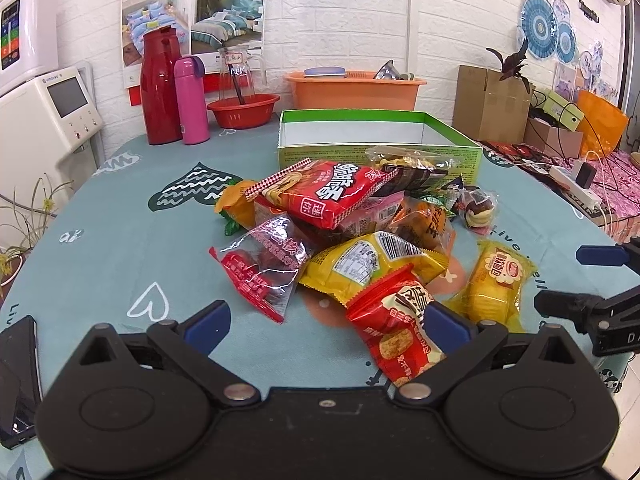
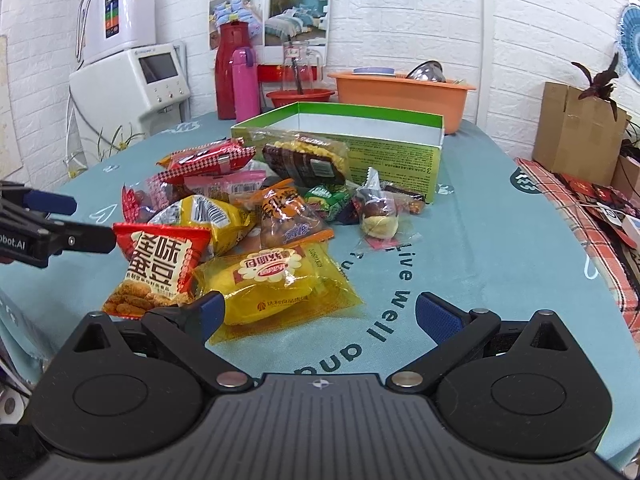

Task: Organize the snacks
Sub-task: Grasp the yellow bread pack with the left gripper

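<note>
A pile of snack packets (image 1: 352,220) lies on the teal tablecloth before an open, empty green box (image 1: 376,136); the box also shows in the right wrist view (image 2: 360,136). My left gripper (image 1: 328,324) is open, low over the cloth, its right finger against a red bean-snack packet (image 1: 396,328) that also shows in the right wrist view (image 2: 160,268). My right gripper (image 2: 320,316) is open, its left finger at the edge of a yellow cake packet (image 2: 272,284). The cake packet shows in the left wrist view (image 1: 496,284). Each gripper shows in the other's view: the right one (image 1: 576,280), the left one (image 2: 72,220).
Behind the box stand an orange basin (image 1: 356,92), a red bowl (image 1: 244,110) with a glass jug, a red flask (image 1: 160,84) and a pink bottle (image 1: 192,100). A phone (image 1: 16,376) lies at the table's left edge. Cardboard boxes (image 1: 492,100) and cables crowd the right side.
</note>
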`<state>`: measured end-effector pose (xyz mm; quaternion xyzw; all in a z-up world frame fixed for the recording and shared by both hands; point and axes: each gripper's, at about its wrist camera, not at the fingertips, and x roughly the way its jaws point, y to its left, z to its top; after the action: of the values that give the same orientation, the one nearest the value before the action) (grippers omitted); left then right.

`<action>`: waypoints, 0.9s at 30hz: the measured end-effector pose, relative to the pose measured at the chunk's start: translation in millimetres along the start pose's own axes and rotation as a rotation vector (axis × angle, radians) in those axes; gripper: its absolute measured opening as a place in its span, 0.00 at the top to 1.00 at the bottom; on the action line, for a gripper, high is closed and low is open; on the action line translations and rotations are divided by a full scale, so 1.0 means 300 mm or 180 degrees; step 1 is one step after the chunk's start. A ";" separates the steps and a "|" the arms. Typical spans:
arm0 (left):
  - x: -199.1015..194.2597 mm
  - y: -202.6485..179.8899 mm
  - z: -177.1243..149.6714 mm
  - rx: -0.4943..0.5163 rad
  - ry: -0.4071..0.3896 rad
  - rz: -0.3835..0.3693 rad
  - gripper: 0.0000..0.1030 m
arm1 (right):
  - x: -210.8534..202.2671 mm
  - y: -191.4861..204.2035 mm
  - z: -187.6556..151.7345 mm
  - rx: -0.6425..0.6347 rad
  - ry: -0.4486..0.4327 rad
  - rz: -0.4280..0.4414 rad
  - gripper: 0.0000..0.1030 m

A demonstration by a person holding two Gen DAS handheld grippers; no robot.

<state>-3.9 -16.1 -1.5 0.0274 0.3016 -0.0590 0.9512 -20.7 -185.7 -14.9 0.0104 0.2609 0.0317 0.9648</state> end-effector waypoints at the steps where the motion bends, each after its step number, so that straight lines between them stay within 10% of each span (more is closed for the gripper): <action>1: 0.000 -0.002 -0.001 -0.0003 -0.0002 -0.0012 0.00 | -0.003 -0.004 0.000 0.0030 -0.0031 -0.0012 0.00; 6: -0.020 -0.023 0.007 0.0007 -0.0042 -0.0288 0.00 | -0.039 -0.030 -0.020 0.0089 -0.0443 -0.0025 0.00; 12: -0.015 -0.123 0.088 0.0149 -0.0111 -0.0940 0.00 | -0.025 -0.037 -0.037 0.0013 -0.0219 0.0218 0.00; 23: 0.266 -0.282 0.152 0.0306 0.0735 -0.1463 0.10 | 0.042 0.031 -0.073 -0.0180 -0.0065 0.0466 0.00; 25: 0.292 -0.288 0.160 0.0322 0.0789 -0.1474 0.18 | 0.056 0.031 -0.067 -0.0176 -0.0085 0.0503 0.00; 27: 0.319 -0.285 0.159 0.0301 0.0881 -0.1514 0.46 | 0.080 0.026 -0.060 -0.0163 -0.0084 0.0499 0.00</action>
<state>89.9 -114.2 -19.0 0.0079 0.4235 -0.2903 0.8581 -9.6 -176.3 -42.2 0.0065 0.2456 0.1137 0.9627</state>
